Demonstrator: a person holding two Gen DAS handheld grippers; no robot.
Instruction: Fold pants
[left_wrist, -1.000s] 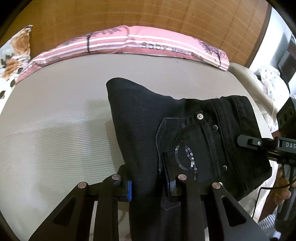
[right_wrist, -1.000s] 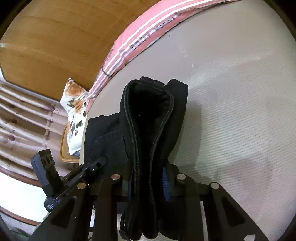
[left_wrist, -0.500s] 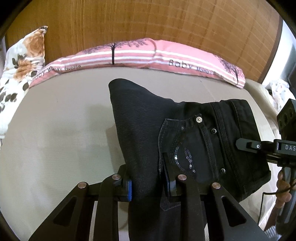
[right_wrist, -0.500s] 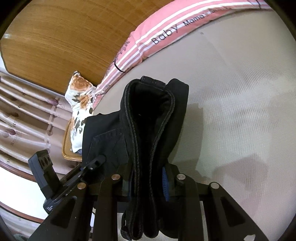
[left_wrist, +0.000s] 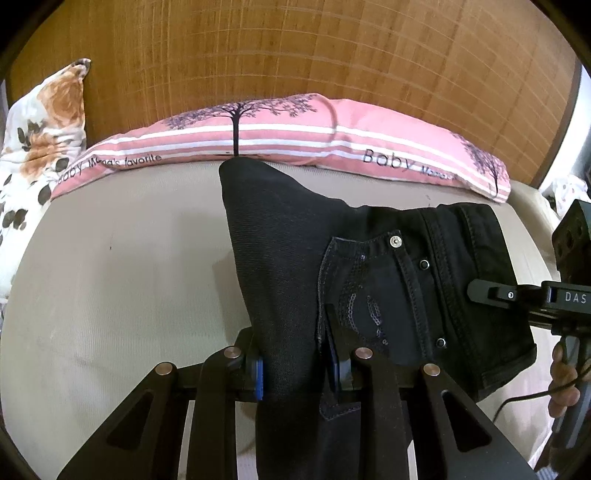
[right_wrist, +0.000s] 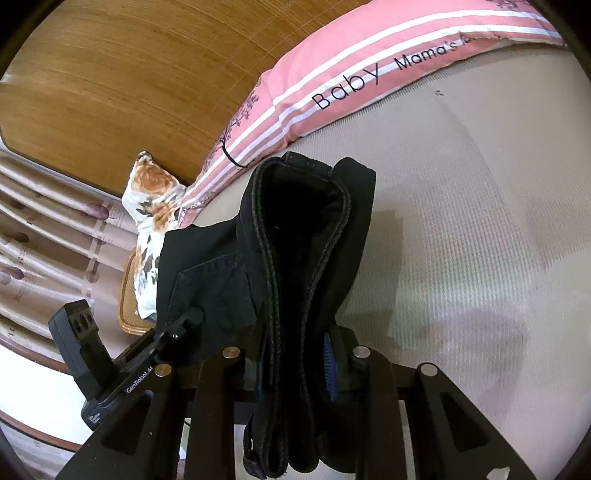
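Observation:
Black jeans (left_wrist: 369, 266) with a sequinned back pocket (left_wrist: 362, 295) are held up above a beige mattress (left_wrist: 110, 277). My left gripper (left_wrist: 297, 363) is shut on the jeans near the pocket edge. My right gripper (right_wrist: 295, 363) is shut on the folded waistband (right_wrist: 303, 236). The right gripper also shows at the right edge of the left wrist view (left_wrist: 517, 295), and the left gripper shows at the lower left of the right wrist view (right_wrist: 184, 325). The fabric hangs stretched between the two grippers.
A long pink striped pillow (left_wrist: 280, 136) lies along the back of the mattress against a wooden headboard (left_wrist: 295, 51). A floral pillow (left_wrist: 40, 129) sits at the far left. Curtains (right_wrist: 44, 229) hang beyond the bed's left side.
Both grippers have lifted and tilted up with the jeans still held; the pillow and headboard now fill more of both views. The grip on the fabric is unchanged.

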